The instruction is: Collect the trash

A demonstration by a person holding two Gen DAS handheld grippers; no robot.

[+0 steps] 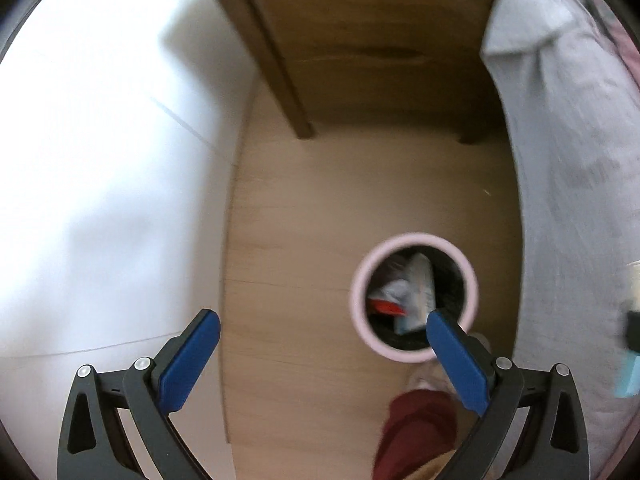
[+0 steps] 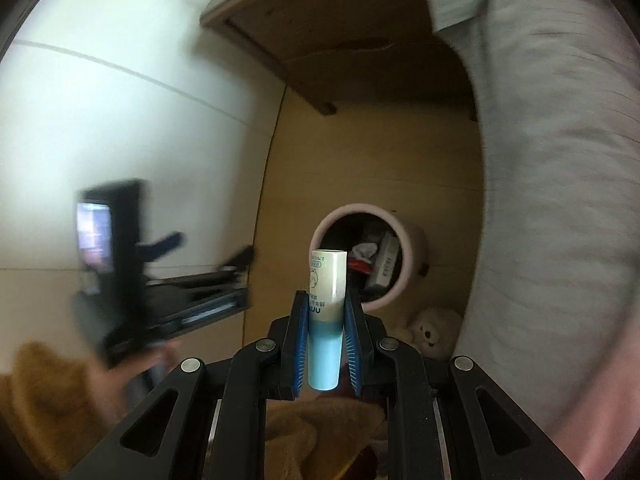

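A pink-rimmed round trash bin [image 1: 414, 297] stands on the wooden floor, holding several pieces of trash, one red. My left gripper [image 1: 324, 322] is open and empty, above and left of the bin. In the right wrist view the bin [image 2: 370, 256] lies ahead and below. My right gripper [image 2: 326, 300] is shut on a white and light-blue tube [image 2: 326, 308], held upright in front of the bin. The left gripper [image 2: 172, 280] appears blurred at the left of that view.
A wooden nightstand [image 1: 372, 48] stands beyond the bin. A bed with grey bedding [image 1: 576, 184] runs along the right. A white wall [image 1: 100, 160] is on the left. A small plush toy [image 2: 430, 330] lies by the bin. Brown fabric [image 2: 44, 392] is at lower left.
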